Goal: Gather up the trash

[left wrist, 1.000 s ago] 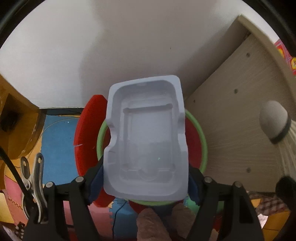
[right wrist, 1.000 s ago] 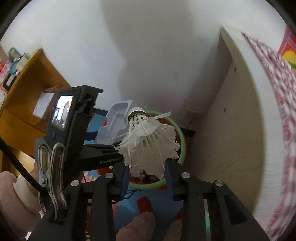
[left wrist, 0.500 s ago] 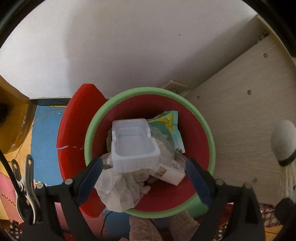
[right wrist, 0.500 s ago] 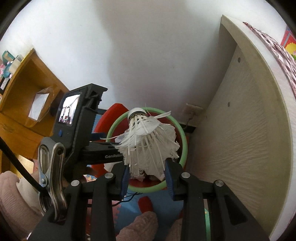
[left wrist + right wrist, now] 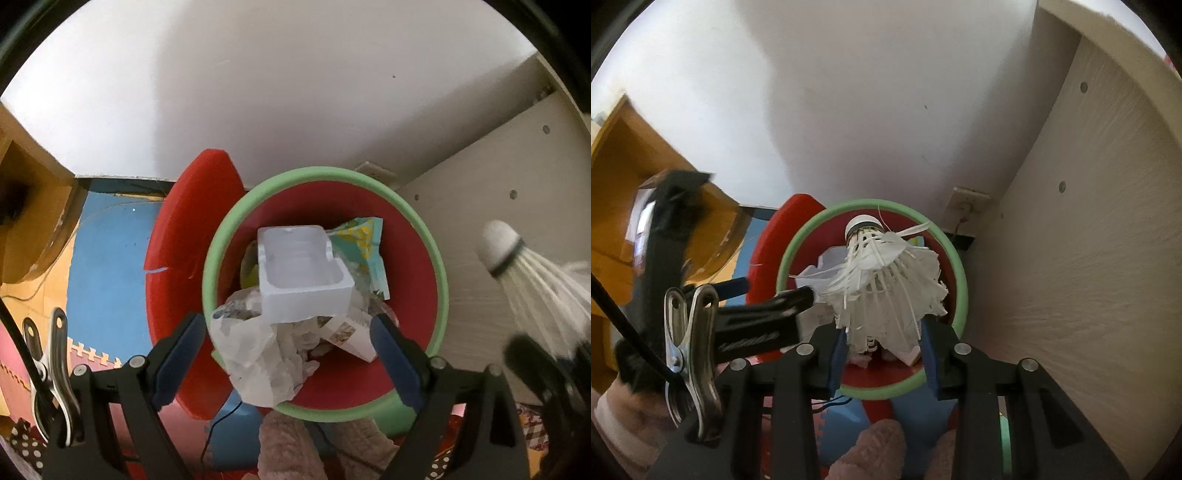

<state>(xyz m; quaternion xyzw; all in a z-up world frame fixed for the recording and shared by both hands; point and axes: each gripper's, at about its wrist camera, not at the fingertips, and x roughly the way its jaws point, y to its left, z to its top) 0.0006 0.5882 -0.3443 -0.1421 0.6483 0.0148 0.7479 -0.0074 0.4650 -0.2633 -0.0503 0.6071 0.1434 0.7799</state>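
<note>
The red bin (image 5: 424, 280), green-rimmed, stood against the far wall with a wooden panel (image 5: 1089, 240) to its right. Inside, the white foam tray (image 5: 301, 273) lay on crumpled paper, clear of the left gripper (image 5: 286, 354), whose jaws stood spread and empty. The right gripper (image 5: 882, 354) hung over the bin's near side, its jaws opening around the frayed shuttlecock (image 5: 886, 284). A good drop probably needed the jaws fully parted above the bin's centre, feathers clear of the rim.
</note>
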